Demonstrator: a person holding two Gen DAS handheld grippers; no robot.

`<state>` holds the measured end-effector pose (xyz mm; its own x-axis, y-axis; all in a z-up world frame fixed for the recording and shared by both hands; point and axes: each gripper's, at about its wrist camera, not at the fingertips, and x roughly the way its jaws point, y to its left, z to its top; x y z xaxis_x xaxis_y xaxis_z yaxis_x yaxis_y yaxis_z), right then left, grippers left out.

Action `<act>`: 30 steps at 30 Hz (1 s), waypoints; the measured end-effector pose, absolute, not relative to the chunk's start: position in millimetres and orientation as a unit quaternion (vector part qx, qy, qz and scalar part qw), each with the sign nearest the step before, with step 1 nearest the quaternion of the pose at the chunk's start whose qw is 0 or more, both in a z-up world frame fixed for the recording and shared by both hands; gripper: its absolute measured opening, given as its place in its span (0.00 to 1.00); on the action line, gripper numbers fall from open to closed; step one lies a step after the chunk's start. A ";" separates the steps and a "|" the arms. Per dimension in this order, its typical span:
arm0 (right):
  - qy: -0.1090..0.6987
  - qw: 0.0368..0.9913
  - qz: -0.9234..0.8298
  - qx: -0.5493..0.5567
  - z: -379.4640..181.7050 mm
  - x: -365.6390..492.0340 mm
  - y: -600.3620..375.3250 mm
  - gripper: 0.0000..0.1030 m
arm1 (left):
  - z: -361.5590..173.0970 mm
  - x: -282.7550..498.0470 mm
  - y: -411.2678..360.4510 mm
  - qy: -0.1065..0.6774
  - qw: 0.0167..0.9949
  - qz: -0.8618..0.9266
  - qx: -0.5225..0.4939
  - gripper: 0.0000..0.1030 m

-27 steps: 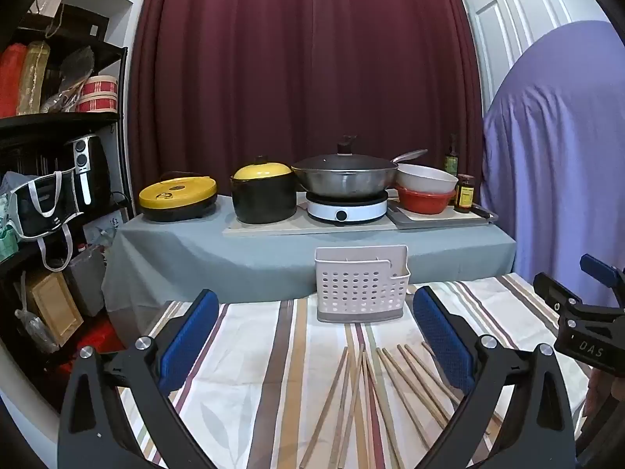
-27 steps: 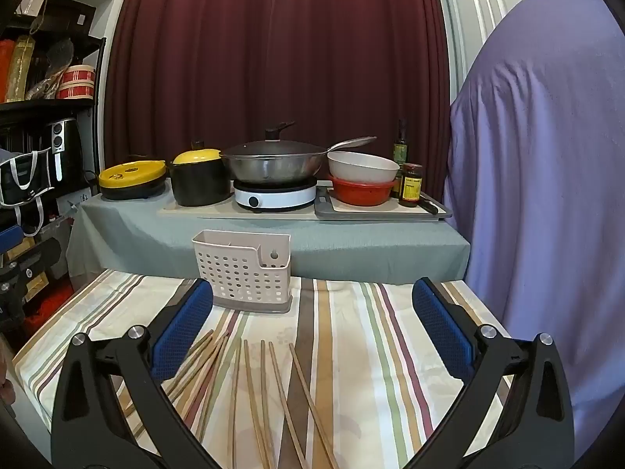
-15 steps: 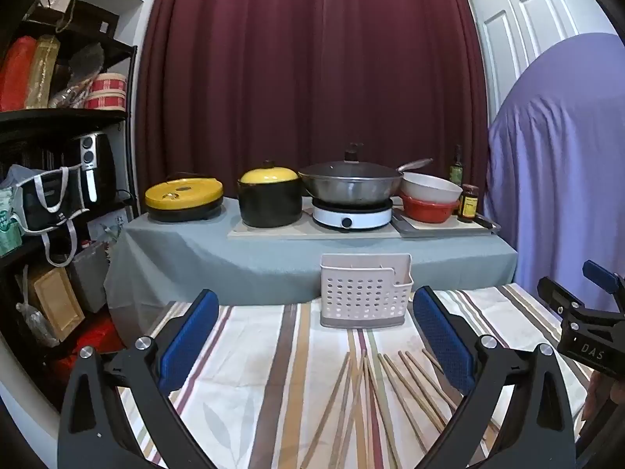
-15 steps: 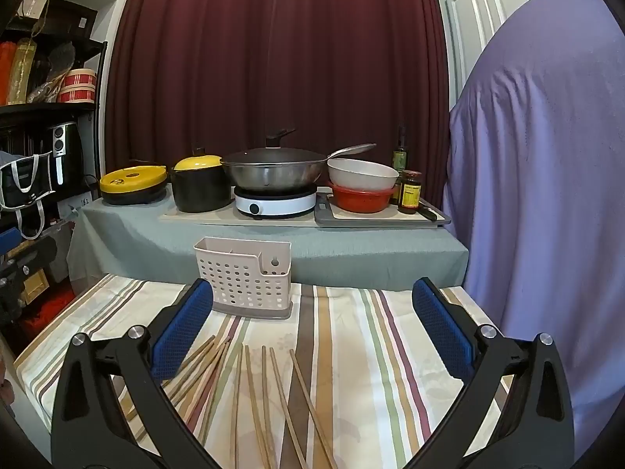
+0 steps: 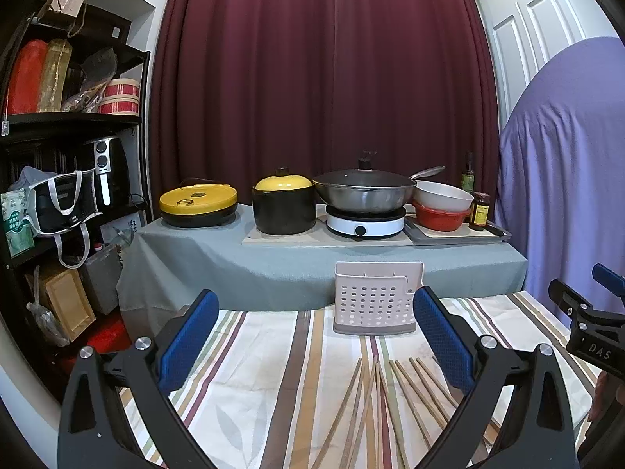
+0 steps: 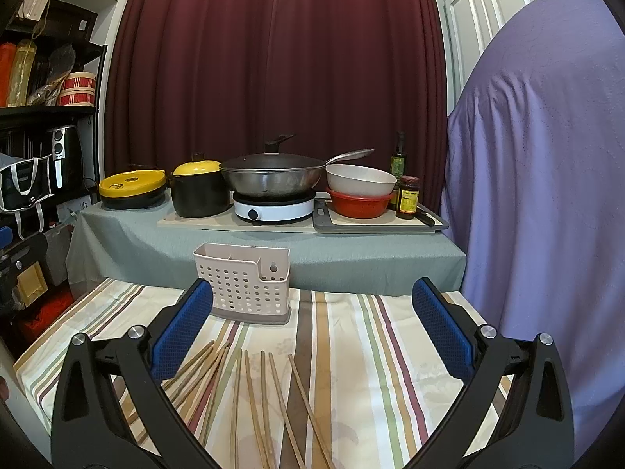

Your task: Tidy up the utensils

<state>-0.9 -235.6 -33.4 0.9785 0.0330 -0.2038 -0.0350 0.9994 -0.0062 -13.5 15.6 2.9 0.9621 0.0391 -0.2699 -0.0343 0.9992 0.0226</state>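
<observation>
Left gripper (image 5: pixel 316 336), black frame with blue pads: fingers spread wide, nothing between pads. Right gripper (image 6: pixel 312 324), same build: fingers spread wide, empty. Thin wooden chopsticks (image 6: pixel 254 398): about ten, lying loose and fanned on striped tablecloth (image 6: pixel 351 351); exact count unclear where sticks overlap. One beige perforated plastic utensil holder (image 6: pixel 244 285), upright on cloth just beyond chopsticks. Behind, grey-covered table (image 6: pixel 175 250) carries one lidded wok (image 6: pixel 273 178), two yellow-lidded black pots, two stacked bowls.
</observation>
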 end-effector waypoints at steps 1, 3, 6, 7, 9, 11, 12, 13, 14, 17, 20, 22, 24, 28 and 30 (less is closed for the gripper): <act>0.102 0.995 0.017 -0.005 -33.8 -1.5 -235.0 0.97 | 6.6 -13.5 18.0 0.137 0.990 0.018 0.008 0.95; 0.101 0.995 0.017 -0.005 -33.3 -1.7 -234.8 0.97 | 7.6 -13.3 17.9 0.137 0.990 0.018 0.008 0.95; 0.101 0.995 0.017 -0.005 -32.6 -1.8 -234.8 0.97 | 6.9 -14.3 18.7 0.137 0.990 0.016 0.007 0.94; 0.101 0.995 0.017 -0.005 -33.9 -2.7 -234.6 0.97 | 6.6 -14.7 19.0 0.138 0.990 0.015 0.007 0.94; 0.100 0.995 0.017 -0.004 -34.6 -2.8 -234.7 0.97 | 10.2 -13.9 17.0 0.138 0.990 0.017 0.007 0.94; 0.100 0.995 0.017 -0.004 -35.0 -2.9 -234.6 0.97 | 10.7 -14.7 17.8 0.137 0.990 0.017 0.006 0.94; 0.100 0.995 0.017 -0.004 -33.8 -2.9 -234.5 0.97 | 11.1 -15.1 18.2 0.137 0.990 0.017 0.005 0.94; 0.099 0.995 0.018 -0.003 -32.1 -2.7 -234.3 0.97 | 10.9 -13.7 17.0 0.138 0.990 0.017 0.006 0.94; 0.099 0.995 0.019 -0.003 -32.1 -3.8 -234.4 0.97 | 11.0 -14.3 17.0 0.137 0.990 0.017 0.006 0.95; 0.100 0.995 0.021 0.000 -31.1 -3.8 -234.7 0.97 | 10.7 -14.9 16.2 0.137 0.990 0.018 0.008 0.95; 0.099 0.995 0.021 0.000 -31.5 -4.2 -234.5 0.97 | 14.7 -15.1 16.9 0.138 0.990 0.019 0.006 0.94; 0.099 0.995 0.022 0.000 -30.7 -4.1 -234.3 0.97 | 15.3 -15.0 17.0 0.138 0.990 0.019 0.005 0.95; 0.099 0.995 0.022 0.000 -30.8 -4.0 -234.0 0.97 | 16.0 -14.9 17.1 0.138 0.990 0.020 0.004 0.94; 0.100 0.995 0.021 0.001 -30.7 -4.1 -233.7 0.97 | 16.6 -14.6 18.7 0.138 0.990 0.020 0.005 0.94; 0.099 0.995 0.022 0.000 -31.2 -4.5 -233.4 0.97 | 17.0 -14.3 18.4 0.138 0.990 0.019 0.005 0.95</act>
